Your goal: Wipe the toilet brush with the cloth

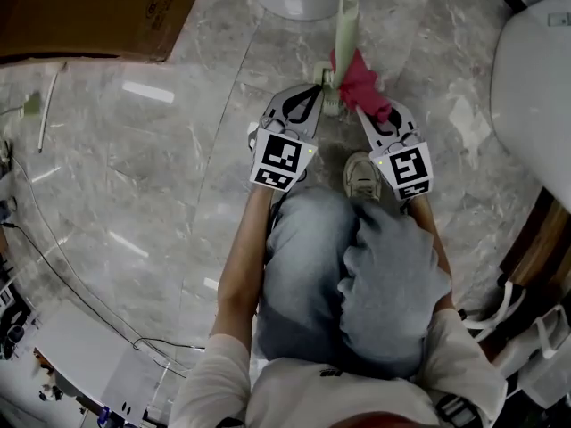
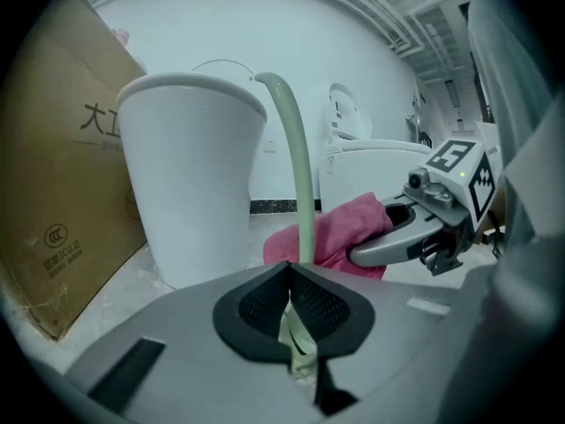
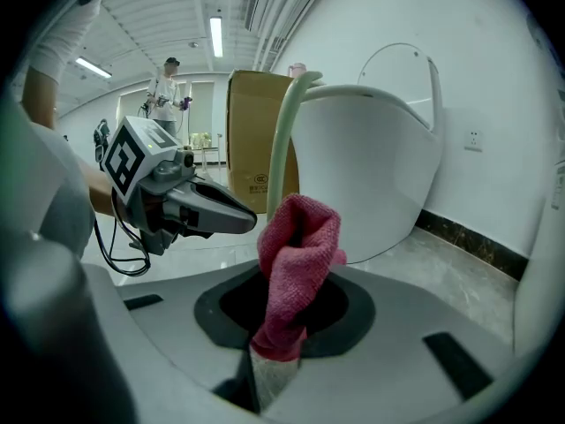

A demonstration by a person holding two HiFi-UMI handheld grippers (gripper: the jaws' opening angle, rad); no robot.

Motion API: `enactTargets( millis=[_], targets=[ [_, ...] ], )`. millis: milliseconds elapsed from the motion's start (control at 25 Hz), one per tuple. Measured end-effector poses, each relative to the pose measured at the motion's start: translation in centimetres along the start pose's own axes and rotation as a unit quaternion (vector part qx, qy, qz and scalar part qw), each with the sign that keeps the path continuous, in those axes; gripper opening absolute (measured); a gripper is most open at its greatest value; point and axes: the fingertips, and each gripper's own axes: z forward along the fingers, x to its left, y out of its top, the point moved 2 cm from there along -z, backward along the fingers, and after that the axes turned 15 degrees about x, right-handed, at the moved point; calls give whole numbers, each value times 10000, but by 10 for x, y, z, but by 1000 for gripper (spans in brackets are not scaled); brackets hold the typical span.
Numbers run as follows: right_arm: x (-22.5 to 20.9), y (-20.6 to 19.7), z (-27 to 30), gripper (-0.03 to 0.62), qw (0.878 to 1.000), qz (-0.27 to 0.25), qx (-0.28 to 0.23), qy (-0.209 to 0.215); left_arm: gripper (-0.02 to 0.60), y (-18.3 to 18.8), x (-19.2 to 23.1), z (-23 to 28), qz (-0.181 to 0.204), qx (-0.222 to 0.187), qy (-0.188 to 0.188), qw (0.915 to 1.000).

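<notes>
The toilet brush has a pale green handle (image 1: 346,25) that slopes up and away from me. My left gripper (image 1: 314,103) is shut on its lower end, and in the left gripper view the handle (image 2: 297,166) rises from between the closed jaws (image 2: 291,312). My right gripper (image 1: 364,110) is shut on a pink cloth (image 1: 361,80). The cloth (image 3: 296,254) stands bunched up out of the jaws (image 3: 281,343), against the lower handle (image 3: 284,140). In the left gripper view the cloth (image 2: 340,237) shows just behind the handle.
A white round container (image 2: 190,175) stands right behind the brush. A cardboard box (image 1: 89,12) is at the far left, and a toilet (image 1: 535,87) at the right. My knees and a shoe (image 1: 361,175) are below the grippers. Cables (image 1: 53,266) cross the marble floor. A person (image 3: 166,91) stands far off.
</notes>
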Motion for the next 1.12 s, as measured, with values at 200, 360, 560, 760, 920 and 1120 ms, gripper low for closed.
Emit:
enactTargets(
  millis=[200,360,560,760,920,1120],
  targets=[
    [-1,-2,24,64,9999,36,113,2,9,0,6,14,-42,-142,-35,9999],
    [3,-2,35,64,9998,-39,121,153,9,-4,-2,26,60,-131,-176,9997],
    [6,12,33,64,9996,-154,-51,224,9,-4,-6,30,192,-86,-179,9996],
    [1,34,10,64,9990,-206,-356,152,9,5,-8,25,197,-187,-123,9996],
    [-2,52,-9,64,9979,-393,-509,65,9,16,-9,17,209,-331,-30,9992],
    [-7,80,-31,64,9953,-511,-818,-68,11,30,-7,7,284,-479,12,9984]
  ],
)
